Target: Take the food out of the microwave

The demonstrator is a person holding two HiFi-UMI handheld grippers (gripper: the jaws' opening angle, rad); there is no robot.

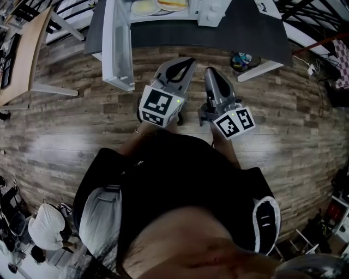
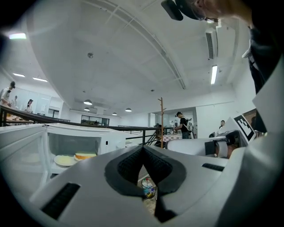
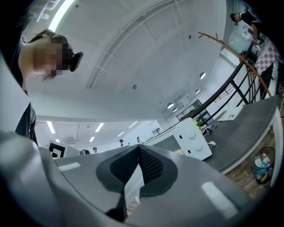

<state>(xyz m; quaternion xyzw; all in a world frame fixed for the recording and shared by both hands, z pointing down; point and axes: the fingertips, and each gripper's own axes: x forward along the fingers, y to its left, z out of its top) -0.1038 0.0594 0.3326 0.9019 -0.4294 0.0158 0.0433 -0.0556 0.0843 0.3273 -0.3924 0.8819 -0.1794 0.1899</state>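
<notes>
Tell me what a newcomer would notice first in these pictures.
The white microwave at the top of the head view stands on a dark table with its door swung open. A plate and some food sit inside. In front of it, over the wood floor, the left gripper and right gripper are side by side, both shut and empty.
</notes>
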